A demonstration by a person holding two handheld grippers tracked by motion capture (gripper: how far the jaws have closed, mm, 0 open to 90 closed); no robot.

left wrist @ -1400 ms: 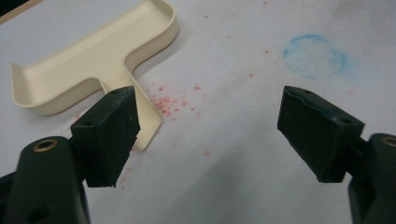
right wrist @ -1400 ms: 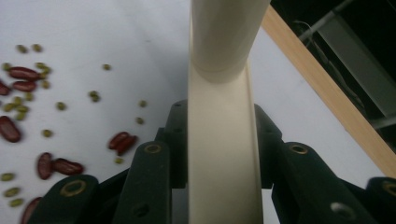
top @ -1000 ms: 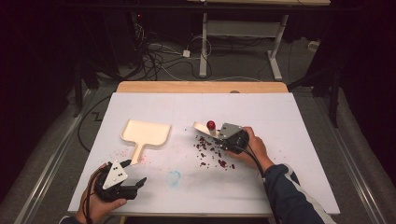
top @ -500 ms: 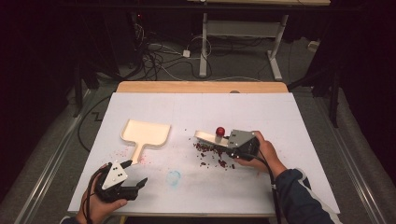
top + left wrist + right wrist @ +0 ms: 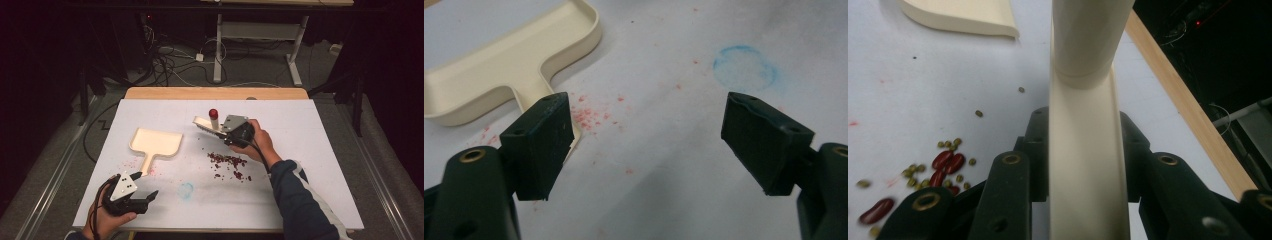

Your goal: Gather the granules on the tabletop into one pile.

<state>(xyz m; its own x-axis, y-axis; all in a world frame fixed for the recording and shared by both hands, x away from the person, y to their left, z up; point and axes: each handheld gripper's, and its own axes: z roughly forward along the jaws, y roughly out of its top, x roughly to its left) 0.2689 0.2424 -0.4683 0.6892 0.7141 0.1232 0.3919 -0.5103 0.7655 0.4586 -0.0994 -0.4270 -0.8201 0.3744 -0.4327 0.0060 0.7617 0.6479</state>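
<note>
Below your right gripper [image 5: 224, 134]: scattered red and green beans [image 5: 229, 165]
Right grip: jaws pinching cream plastic brush [image 5: 1083, 150], long axis leftward
Left gripper [image 5: 145, 199]: spread, empty; cream plastic dustpan [image 5: 155, 142] ahead, nearer it

Cream brush [image 5: 212, 124] tilted above scattered beans [image 5: 227, 162]

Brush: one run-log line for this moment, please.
right gripper: shut on brush | left gripper: open | dustpan: on table | beans: scattered

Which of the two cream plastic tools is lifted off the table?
The brush, clamped in the right gripper; the dustpan lies flat, untouched.
</note>
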